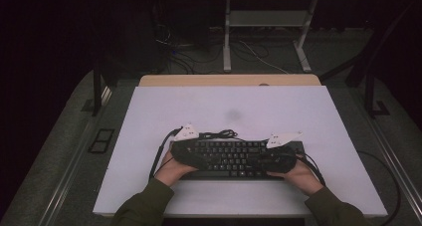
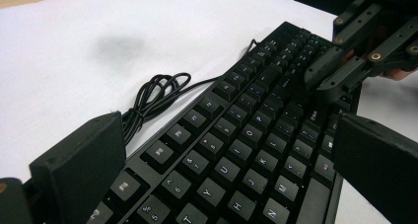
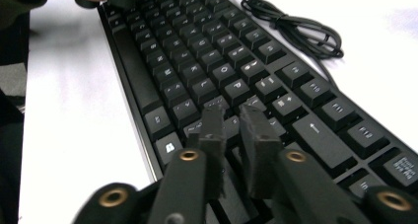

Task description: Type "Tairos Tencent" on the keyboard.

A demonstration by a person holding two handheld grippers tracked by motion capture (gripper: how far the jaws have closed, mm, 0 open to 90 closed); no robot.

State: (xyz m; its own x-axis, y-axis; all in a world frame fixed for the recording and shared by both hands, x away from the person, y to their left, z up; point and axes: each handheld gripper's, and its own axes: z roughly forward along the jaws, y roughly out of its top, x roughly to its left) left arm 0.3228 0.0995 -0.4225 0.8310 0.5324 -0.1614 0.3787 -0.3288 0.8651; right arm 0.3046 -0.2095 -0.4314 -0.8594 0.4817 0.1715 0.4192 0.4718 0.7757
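Black keyboard (image 1: 234, 159) flat on white surface (image 1: 229, 106), near edge; its coiled cable (image 2: 153, 98) bundled just behind, nothing blocking. Left hand-held gripper (image 2: 222, 169) spread wide, straddling the keyboard's left end, pads not pressing. Right hand-held gripper (image 3: 231, 135) nearly clenched, tips over right-end keys, nothing grasped

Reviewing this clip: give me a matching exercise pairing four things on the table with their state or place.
Things:
1. left gripper
2. right gripper
3. keyboard cable
4. keyboard

States:
A. bundled in a coil on the white table behind the keyboard
B. jaws nearly together over the keys
C. lies flat near the table's front edge
D. jaws wide apart

Pairs: 1-D, 2-B, 3-A, 4-C
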